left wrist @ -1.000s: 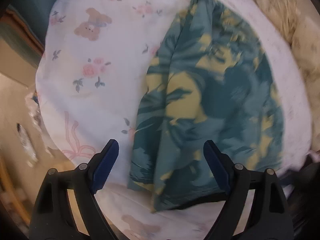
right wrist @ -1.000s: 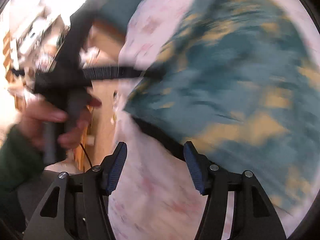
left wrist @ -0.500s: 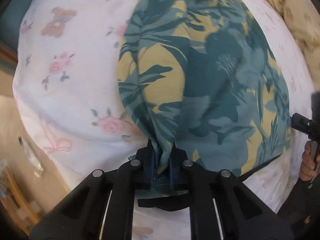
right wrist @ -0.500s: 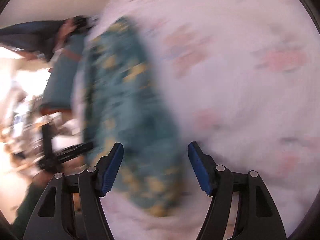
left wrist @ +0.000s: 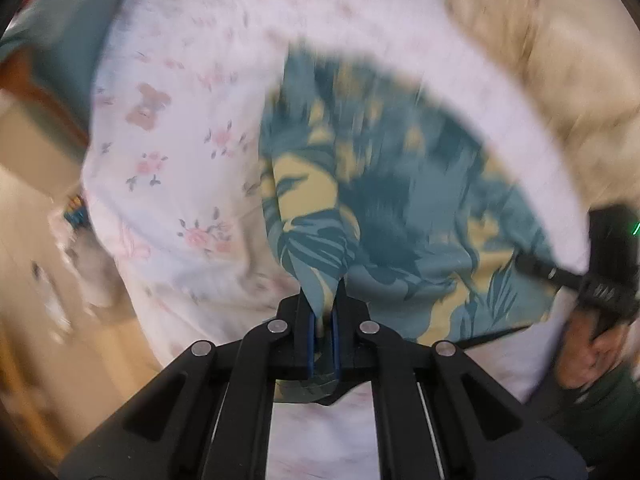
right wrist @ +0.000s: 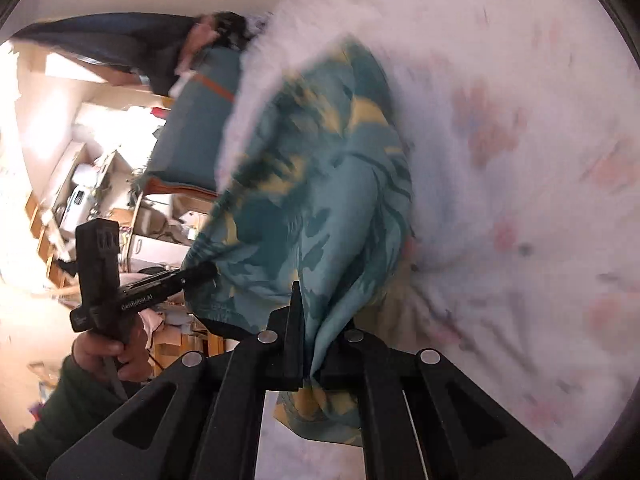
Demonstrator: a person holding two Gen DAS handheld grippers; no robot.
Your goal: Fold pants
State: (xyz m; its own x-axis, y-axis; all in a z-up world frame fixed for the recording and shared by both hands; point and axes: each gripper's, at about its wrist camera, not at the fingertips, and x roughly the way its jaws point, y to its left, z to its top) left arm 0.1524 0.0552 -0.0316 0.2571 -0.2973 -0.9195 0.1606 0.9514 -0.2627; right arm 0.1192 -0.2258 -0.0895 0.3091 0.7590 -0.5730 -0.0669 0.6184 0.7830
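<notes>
The pants [left wrist: 400, 208] are teal with a yellow leaf print and lie on a white floral bedsheet [left wrist: 172, 128]. My left gripper [left wrist: 323, 320] is shut on the near edge of the pants and lifts a ridge of cloth. My right gripper [right wrist: 320, 344] is shut on another edge of the pants [right wrist: 320, 200], which hang bunched from it. The right gripper also shows at the right in the left wrist view [left wrist: 532, 268]. The left gripper shows at the left in the right wrist view [right wrist: 200, 274].
A beige fluffy blanket [left wrist: 540, 60] lies at the far right of the bed. The bed's edge drops to a wooden floor [left wrist: 36, 280] at left. A teal cushion [right wrist: 192, 128] and cluttered shelves [right wrist: 80, 200] lie beyond the bed.
My left gripper shut on the pants' edge a half second ago and still holds it. My right gripper was open and has now shut on the pants. Both lift the cloth.
</notes>
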